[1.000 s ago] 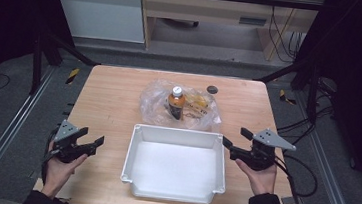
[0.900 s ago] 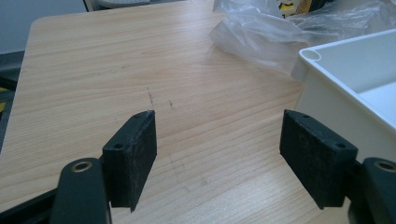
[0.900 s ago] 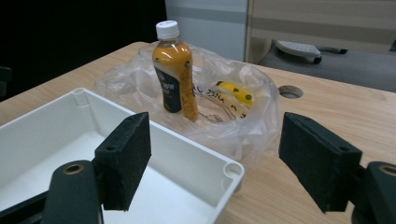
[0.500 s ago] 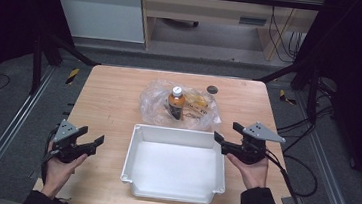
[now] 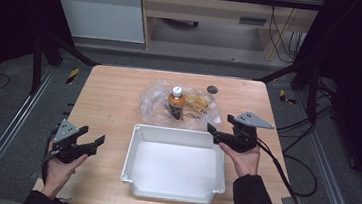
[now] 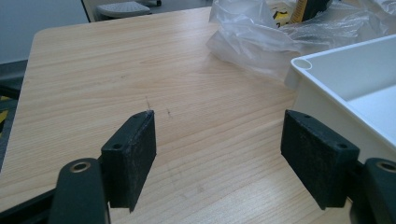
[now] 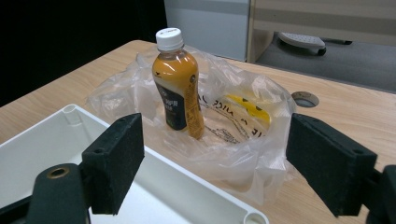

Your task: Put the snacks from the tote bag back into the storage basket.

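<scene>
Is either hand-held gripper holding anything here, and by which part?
Nothing is held. The left hand-held gripper and the right hand-held gripper are both open, jaws apart with nothing between them.

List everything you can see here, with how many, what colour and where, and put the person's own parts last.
table: one, light wood, centre of the high view
tray: one, white, near middle of the table, nothing in it
plastic bag: one, clear, crumpled open behind the tray
bottle: one, orange-brown drink with white cap, upright in the bag
yellow packet: one, inside the bag beside the bottle
grommet: one, dark, round, far side of the table
left tongs: black, open, left of the tray
right tongs: black, open, at the tray's far right corner
hands: two, holding the tongs
</scene>
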`<state>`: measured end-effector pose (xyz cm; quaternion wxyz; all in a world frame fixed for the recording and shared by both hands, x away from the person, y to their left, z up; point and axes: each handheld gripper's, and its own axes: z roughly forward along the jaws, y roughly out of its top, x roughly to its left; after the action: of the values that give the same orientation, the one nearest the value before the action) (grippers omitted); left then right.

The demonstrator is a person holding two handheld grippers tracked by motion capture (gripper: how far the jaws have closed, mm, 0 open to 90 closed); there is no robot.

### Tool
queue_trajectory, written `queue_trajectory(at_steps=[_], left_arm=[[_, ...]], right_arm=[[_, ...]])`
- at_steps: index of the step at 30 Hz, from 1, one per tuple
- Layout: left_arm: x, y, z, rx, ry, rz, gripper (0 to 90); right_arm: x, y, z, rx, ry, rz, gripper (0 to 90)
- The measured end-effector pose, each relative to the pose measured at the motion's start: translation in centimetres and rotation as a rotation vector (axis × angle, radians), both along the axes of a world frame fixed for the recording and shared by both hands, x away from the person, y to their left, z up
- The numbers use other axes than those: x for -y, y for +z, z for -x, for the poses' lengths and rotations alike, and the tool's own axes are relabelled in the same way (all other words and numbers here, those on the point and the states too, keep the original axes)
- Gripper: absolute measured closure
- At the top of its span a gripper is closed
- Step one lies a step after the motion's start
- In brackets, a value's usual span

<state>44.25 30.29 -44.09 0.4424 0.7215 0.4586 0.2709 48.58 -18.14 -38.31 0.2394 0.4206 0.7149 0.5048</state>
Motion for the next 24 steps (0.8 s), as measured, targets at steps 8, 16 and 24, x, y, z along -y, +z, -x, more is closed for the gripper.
queue_trajectory(at_steps=[8,16,24], left_arm=[[0.0,0.0,0.0,0.002,-0.001,-0.005,26.6],[-0.1,-0.1,0.1,0.0,-0.001,-0.005,26.6],[0.0,-0.1,0.0,-0.001,-0.003,-0.012,26.6]], right_arm=[[-1.0,0.3,-1.1,0.001,-0.002,-0.002,19.8],[-2.3,1.0,-2.7,-0.015,-0.014,0.009,19.8],[-3.4,1.3,-3.9,-0.009,-0.011,0.018,21.0]])
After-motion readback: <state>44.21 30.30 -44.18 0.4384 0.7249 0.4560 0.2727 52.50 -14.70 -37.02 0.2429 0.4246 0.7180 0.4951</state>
